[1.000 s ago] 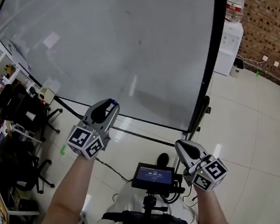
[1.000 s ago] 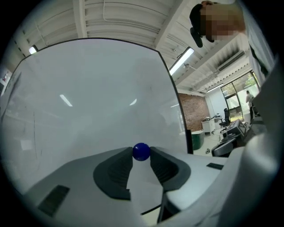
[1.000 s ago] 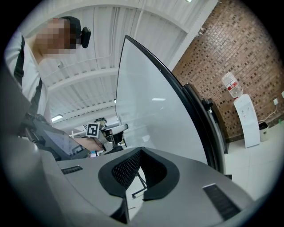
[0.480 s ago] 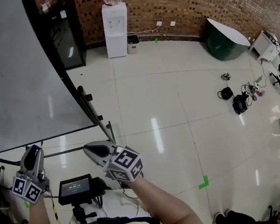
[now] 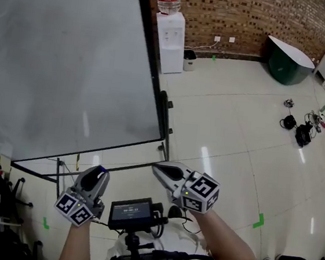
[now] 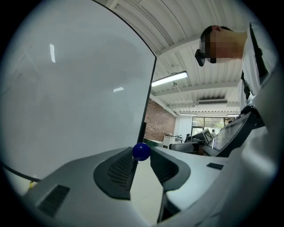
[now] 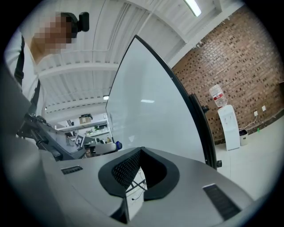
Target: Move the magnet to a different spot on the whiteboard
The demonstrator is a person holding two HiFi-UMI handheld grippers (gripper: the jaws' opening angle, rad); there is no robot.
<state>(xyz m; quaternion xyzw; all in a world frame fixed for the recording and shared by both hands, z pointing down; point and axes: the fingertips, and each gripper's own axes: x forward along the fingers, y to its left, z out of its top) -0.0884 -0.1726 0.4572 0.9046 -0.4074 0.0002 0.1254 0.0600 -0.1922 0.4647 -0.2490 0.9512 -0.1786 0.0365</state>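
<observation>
A small blue ball magnet [image 6: 141, 151] sits pinched between the tips of my left gripper [image 6: 142, 158], away from the whiteboard [image 6: 75, 88]. In the head view the left gripper [image 5: 98, 173] hangs low at the bottom left, below the whiteboard's [image 5: 60, 56] lower edge, with the magnet [image 5: 101, 169] showing at its tip. My right gripper [image 5: 157, 168] is beside it to the right, its jaws closed tip to tip with nothing between them [image 7: 141, 151]. The right gripper view also catches the magnet [image 7: 118, 145] off to the left.
A small monitor [image 5: 131, 213] on a stand sits between my arms. The board's black frame and foot [image 5: 164, 106] stand on the tiled floor. A water dispenser [image 5: 171, 37], a green tub [image 5: 292, 54] and cables [image 5: 298, 125] lie farther off by the brick wall.
The head view has swung right, so the whiteboard now fills only the left side. My left gripper has dropped lower and away from the board, still carrying the magnet. The right gripper shifted sideways.
</observation>
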